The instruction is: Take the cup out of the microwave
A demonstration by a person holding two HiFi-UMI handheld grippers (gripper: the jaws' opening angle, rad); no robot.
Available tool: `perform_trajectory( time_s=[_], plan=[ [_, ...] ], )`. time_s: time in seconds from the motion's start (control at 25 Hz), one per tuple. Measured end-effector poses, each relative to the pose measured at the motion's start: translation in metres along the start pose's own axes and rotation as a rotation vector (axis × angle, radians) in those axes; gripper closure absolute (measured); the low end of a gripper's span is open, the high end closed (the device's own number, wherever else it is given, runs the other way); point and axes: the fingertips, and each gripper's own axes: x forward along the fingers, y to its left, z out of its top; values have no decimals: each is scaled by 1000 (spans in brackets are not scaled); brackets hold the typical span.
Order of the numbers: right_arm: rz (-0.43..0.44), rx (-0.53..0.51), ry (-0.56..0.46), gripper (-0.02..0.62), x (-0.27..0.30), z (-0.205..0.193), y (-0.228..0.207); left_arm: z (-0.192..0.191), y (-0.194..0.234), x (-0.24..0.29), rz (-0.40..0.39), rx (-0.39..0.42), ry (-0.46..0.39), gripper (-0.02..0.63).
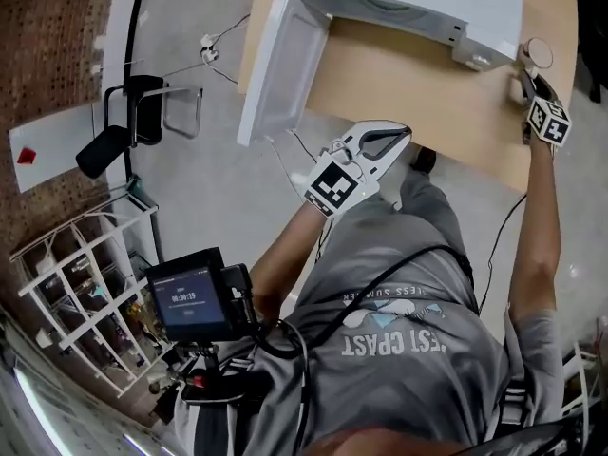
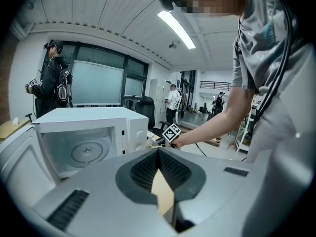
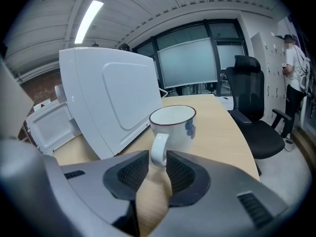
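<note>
An office, shown by its wooden desk point(image 3: 224, 132), black swivel chair point(image 3: 249, 93), glass partition point(image 3: 187, 63) and ceiling strip light point(image 3: 89, 16).

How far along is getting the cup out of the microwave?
Done: the cup stands on the table beside the microwave, whose cavity is empty. In hand: the right gripper straddles the handle, seemingly not pressing. Remaining: draw that gripper clear. The left gripper is shut, empty.
</note>
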Motion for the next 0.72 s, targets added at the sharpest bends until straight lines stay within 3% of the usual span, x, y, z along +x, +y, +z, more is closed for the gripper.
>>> perform_trajectory(
  time_s=[0.36, 0.56, 0.72],
  plan=[
    [-26, 104, 13, 505, 40, -36, 30, -42, 44, -41, 40, -10, -15, 563],
    [-77, 125, 24, 505, -12, -20, 44, -15, 27, -77, 39, -20, -33, 563],
    [-91, 113, 23, 505, -18, -44, 65, -35, 32, -96, 50, -6, -65, 563]
  ],
)
